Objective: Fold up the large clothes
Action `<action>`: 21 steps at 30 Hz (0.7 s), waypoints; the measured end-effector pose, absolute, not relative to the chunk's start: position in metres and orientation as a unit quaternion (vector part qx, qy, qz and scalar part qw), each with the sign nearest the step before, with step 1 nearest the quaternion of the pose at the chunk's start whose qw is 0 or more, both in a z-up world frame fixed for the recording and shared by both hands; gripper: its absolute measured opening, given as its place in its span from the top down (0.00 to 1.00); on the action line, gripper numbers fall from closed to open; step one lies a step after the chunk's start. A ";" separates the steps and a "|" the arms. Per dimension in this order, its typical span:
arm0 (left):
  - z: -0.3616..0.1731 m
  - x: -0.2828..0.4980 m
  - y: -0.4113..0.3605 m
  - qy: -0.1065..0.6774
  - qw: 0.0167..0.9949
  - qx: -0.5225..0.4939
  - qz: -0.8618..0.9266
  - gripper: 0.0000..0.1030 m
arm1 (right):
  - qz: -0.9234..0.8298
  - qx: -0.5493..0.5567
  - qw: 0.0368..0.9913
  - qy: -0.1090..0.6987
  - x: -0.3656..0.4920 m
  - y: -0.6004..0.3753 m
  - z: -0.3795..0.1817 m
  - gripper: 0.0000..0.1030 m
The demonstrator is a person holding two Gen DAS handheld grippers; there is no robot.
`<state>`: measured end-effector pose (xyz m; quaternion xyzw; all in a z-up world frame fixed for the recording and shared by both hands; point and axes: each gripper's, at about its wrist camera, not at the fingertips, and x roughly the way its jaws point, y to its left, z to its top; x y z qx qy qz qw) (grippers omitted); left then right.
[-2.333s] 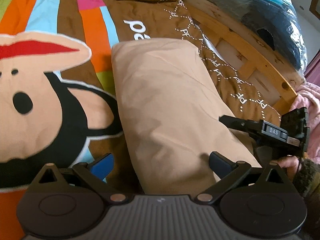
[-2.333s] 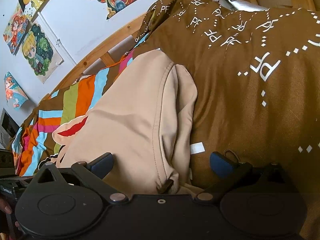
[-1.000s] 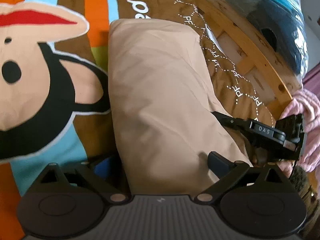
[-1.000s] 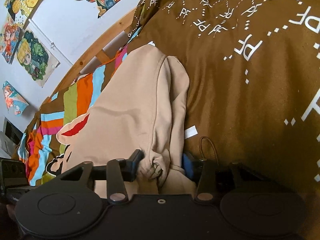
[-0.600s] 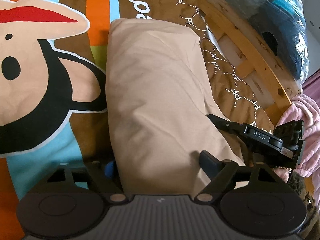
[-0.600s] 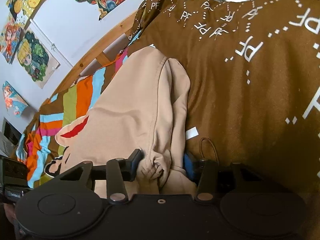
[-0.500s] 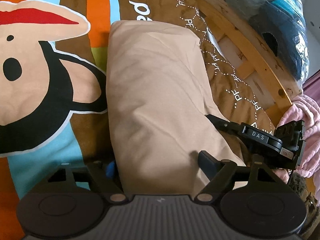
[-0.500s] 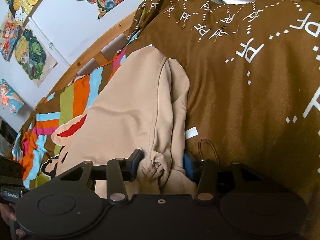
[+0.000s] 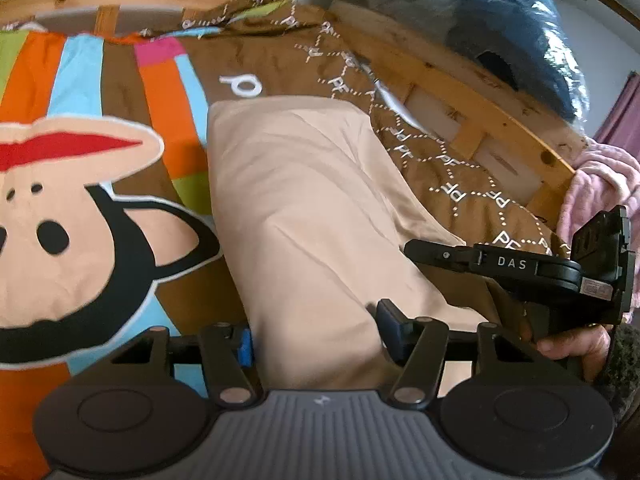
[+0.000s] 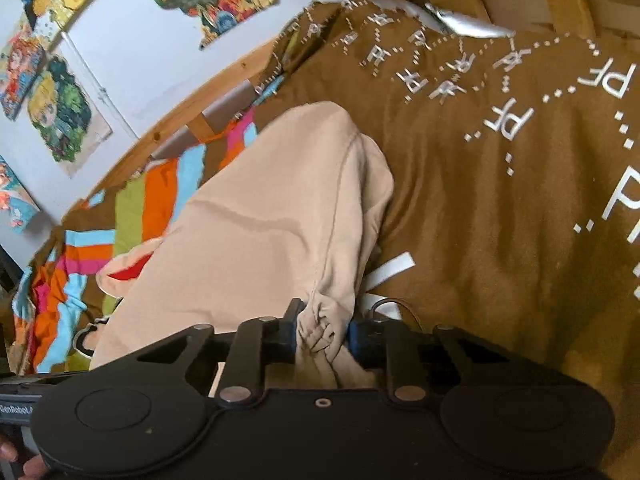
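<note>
A beige garment (image 9: 312,216) lies folded in a long strip on the brown cartoon bedspread (image 9: 100,216). My left gripper (image 9: 316,332) straddles the garment's near end, its jaws pressed against the cloth from both sides. My right gripper (image 10: 322,332) is shut on a bunched corner of the same beige garment (image 10: 264,240), which runs away up and left. The right gripper also shows in the left wrist view (image 9: 516,272), at the garment's right edge.
A wooden bed rail (image 9: 460,80) curves along the far and right sides. A pink fleece (image 9: 600,184) hangs on the rail at right, and a plastic-wrapped blue bundle (image 9: 520,28) sits beyond it. Posters (image 10: 64,116) hang on the white wall.
Both grippers closed onto the garment's near end, the right first. Both views have since tilted up, showing more of the far bed rail and wall, and the near end is lifted a little.
</note>
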<state>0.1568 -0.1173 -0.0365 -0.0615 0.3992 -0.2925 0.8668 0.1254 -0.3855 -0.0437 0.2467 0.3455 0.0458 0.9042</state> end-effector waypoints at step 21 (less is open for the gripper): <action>0.003 0.224 -0.014 0.266 0.940 -0.050 -0.207 0.41 | 0.117 0.193 0.950 0.217 0.216 -0.292 0.007 0.81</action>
